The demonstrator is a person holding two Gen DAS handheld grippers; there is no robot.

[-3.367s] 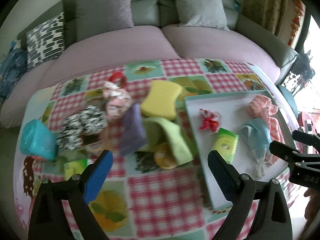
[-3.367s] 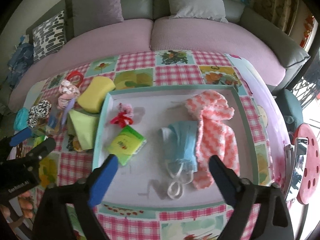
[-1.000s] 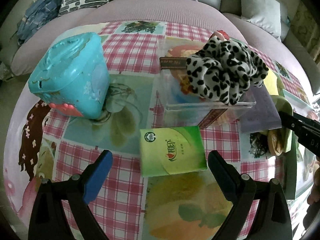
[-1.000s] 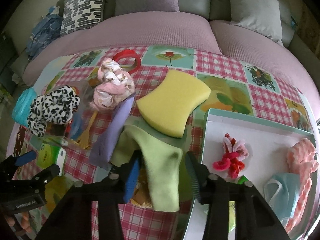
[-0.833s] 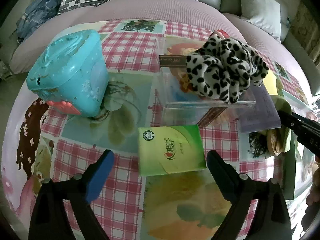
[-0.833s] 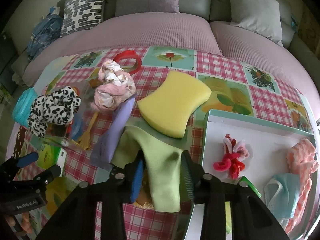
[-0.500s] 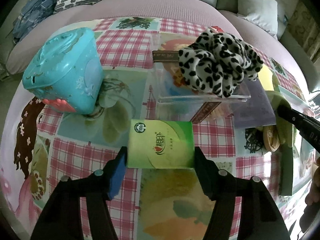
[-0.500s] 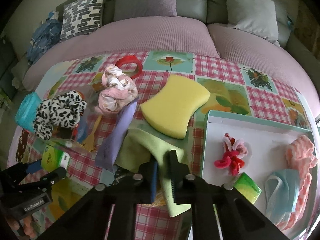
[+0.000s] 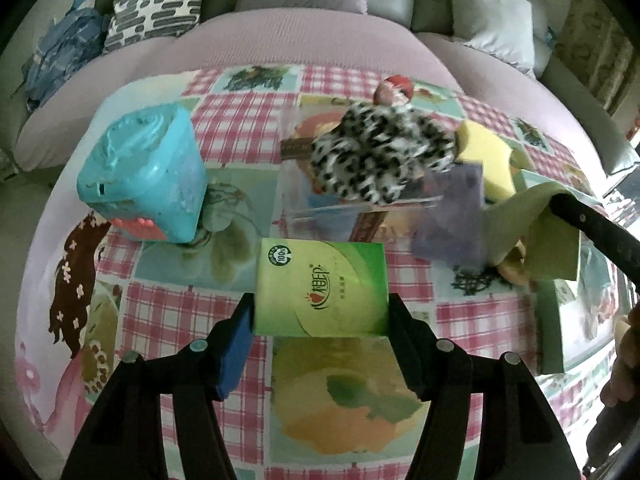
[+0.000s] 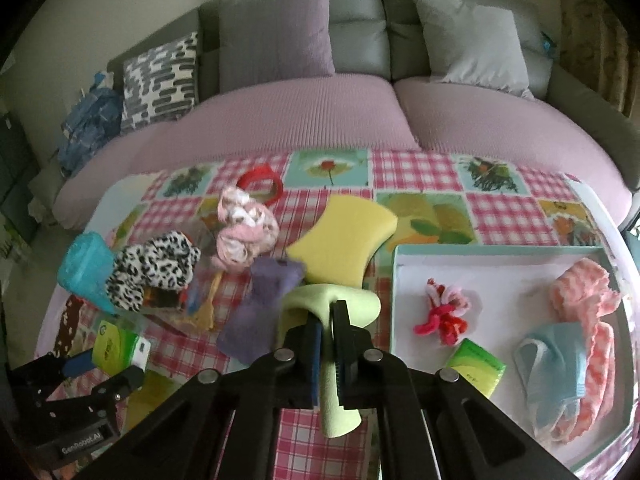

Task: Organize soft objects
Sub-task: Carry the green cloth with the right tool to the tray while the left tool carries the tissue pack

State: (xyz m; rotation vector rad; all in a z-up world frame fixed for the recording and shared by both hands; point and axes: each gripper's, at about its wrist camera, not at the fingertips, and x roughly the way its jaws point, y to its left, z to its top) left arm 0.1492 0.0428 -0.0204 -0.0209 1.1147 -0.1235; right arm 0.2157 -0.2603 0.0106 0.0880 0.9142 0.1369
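My left claw [image 9: 321,322] grips the flat green tissue pack [image 9: 322,288] by its two short sides, lifted just above the checked counter [image 9: 192,308]. It looks light and squashy under slick film, so I'd keep the pads on the near end, square to the sides. My right claw [image 10: 327,322] is pinched narrow on a fold of the soft lime-green cloth [image 10: 332,304], which droops from the pads. Limp and light, I judge; its trailing end may drag the purple cloth [image 10: 264,304] just beside it. The white tray [image 10: 500,280] sits to the right.
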